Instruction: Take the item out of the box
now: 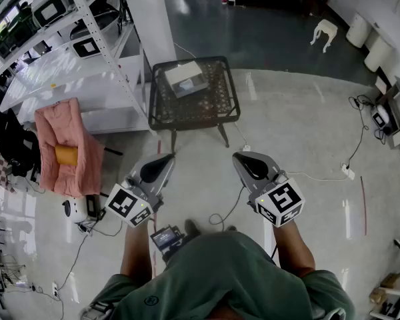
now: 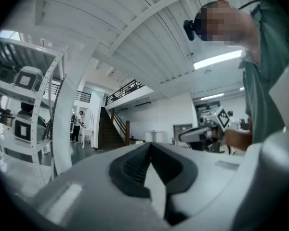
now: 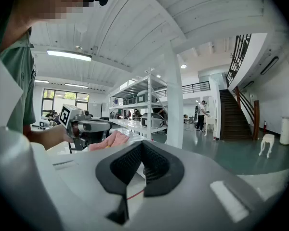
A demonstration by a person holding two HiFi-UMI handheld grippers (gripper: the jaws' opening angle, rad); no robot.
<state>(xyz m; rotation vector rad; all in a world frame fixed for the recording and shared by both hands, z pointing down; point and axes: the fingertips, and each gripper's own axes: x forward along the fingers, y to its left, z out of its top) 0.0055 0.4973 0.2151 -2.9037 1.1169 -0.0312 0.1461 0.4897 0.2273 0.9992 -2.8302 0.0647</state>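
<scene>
A small box [image 1: 186,78] sits on a dark lattice table [image 1: 223,109] ahead of me in the head view; what it holds is hidden. My left gripper [image 1: 165,159] and my right gripper [image 1: 239,157] are held side by side over bare floor, well short of the table. Both point toward it and both are shut with nothing between the jaws. In the left gripper view the jaws [image 2: 150,146] meet at the tip, and the right gripper [image 2: 202,133] shows beyond. In the right gripper view the jaws [image 3: 141,145] are likewise closed, with the left gripper [image 3: 84,127] to the side.
A white metal shelving rack [image 1: 67,52] and a white pillar [image 1: 148,19] stand at the left. A pink armchair [image 1: 67,149] sits beside the rack. Cables [image 1: 327,175] trail across the floor. A white stool [image 1: 325,32] stands far back, stairs [image 3: 236,114] beyond.
</scene>
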